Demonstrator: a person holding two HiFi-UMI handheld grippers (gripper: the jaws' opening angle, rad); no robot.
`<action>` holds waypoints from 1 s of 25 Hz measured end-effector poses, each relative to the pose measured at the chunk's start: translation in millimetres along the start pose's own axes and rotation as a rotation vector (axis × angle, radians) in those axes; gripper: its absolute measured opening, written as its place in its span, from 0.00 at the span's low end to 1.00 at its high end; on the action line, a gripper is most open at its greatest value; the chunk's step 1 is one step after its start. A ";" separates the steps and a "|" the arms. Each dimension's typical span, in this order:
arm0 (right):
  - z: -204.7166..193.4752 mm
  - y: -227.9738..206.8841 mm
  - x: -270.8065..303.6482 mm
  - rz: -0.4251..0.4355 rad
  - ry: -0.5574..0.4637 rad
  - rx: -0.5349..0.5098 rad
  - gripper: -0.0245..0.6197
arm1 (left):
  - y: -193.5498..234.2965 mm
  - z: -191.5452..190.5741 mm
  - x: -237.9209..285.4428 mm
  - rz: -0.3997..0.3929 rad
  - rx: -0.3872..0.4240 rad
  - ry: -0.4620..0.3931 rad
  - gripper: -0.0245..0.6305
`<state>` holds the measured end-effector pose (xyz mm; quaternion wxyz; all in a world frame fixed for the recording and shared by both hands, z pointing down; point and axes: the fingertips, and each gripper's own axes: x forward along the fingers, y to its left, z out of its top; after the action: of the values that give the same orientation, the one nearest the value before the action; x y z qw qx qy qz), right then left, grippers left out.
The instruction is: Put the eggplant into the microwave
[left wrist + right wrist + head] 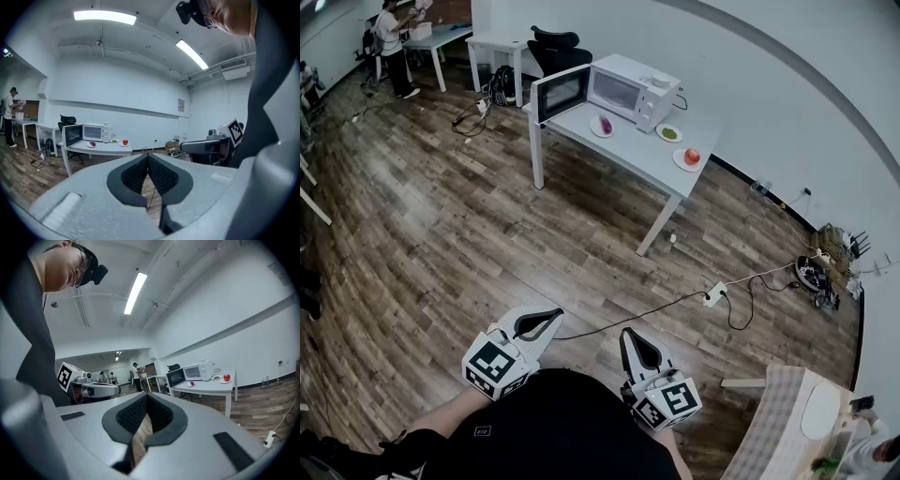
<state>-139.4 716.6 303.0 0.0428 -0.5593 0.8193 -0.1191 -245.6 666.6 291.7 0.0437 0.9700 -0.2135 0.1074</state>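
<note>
Two grippers, both empty and held low near the person's body, well apart from the table (623, 155). Left gripper (546, 322): jaws together, pads meeting at the tips, nothing between them, only floor showing through the slit lower down in its own view (147, 161). Right gripper (633, 345): same, jaws closed tip to tip on nothing (146, 399). Hands mostly hidden in the head view by the person's black top (553, 431); only a forearm shows at lower left. Eggplant (606, 124) is a small purple blob on a white plate (598, 131) on the table, just in front of the microwave (630, 89); too far off for shape detail in any view, also tiny in the gripper views (92, 144) (192, 383). Microwave door (561, 92) is swung open to the left; the inside can't be made out. Two more plates to the right, one with something green (669, 133), one with a red round fruit (692, 157), type unclear. Power strip (714, 294) with cable lies on the wood floor (441, 234). Second table (787, 412) at lower right is cut off by the frame edge. Another person (392, 47) stands at a far desk, partly cut off.
</note>
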 end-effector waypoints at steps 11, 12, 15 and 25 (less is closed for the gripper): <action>-2.1 -36.3 -68.8 0.041 0.002 0.002 0.06 | -46.6 8.0 25.8 0.073 0.018 0.013 0.05; -1.0 -39.5 -73.9 0.047 -0.001 0.006 0.06 | -47.5 10.4 26.7 0.082 0.016 0.011 0.05; 2.7 -49.6 -86.6 0.044 -0.028 0.040 0.06 | -49.4 14.7 26.6 0.105 0.020 0.012 0.05; -4.9 -62.0 -88.7 0.060 -0.023 0.098 0.06 | -46.7 8.5 40.1 0.129 -0.008 0.008 0.05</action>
<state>-51.3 778.1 317.2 0.0828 -0.5328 0.8285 -0.1512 -188.7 691.5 290.7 0.0417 0.9536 -0.2758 0.1130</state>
